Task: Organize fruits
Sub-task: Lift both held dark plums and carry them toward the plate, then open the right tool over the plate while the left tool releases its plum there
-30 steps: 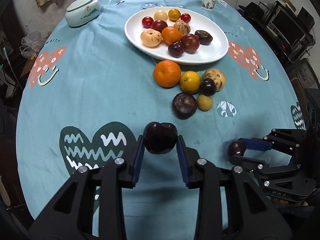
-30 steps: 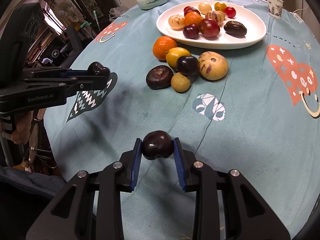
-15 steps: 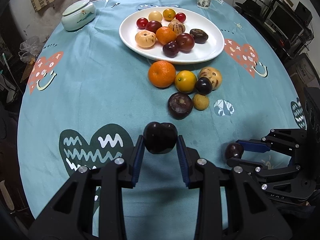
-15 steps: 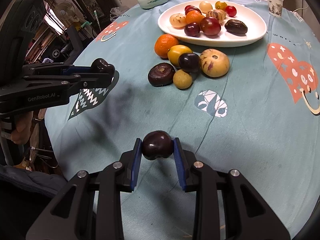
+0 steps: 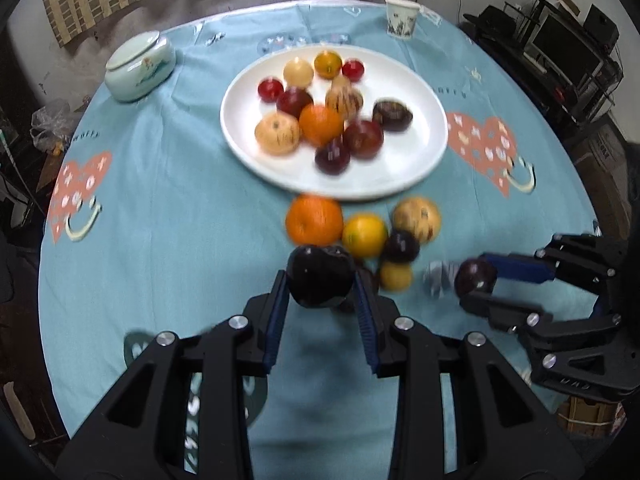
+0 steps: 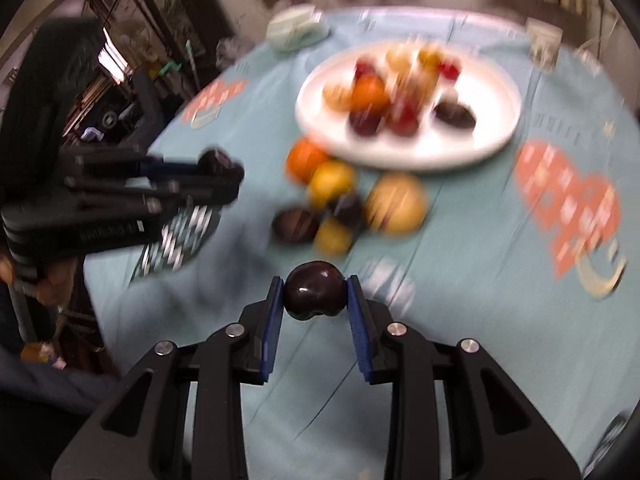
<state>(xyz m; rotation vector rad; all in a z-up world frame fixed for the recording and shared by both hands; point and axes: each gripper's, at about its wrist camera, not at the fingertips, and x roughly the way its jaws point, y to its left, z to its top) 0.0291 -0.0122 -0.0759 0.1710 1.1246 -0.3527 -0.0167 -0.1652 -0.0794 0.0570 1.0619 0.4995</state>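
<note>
The left tongs are clamped on a dark plum, blue pads pressed to both its sides, and it hangs clear above the tabletop, which wears a teal cloth with heart prints. The right tongs are likewise closed on a second dark plum, smaller and glossy, also held off the cloth. In the left view the right tongs reach in from the right edge with their plum at the tips.

Ahead of both sits a white plate holding a heap of fruit: an orange, pale yellow ones, red and dark purple ones. Just in front of the plate, on the cloth, a loose cluster lies close together: a tangerine, a yellow fruit, a speckled tan one, a dark one and a small yellow one. Farther back stand a lidded pale green dish and a paper cup. The right view is heavily blurred
</note>
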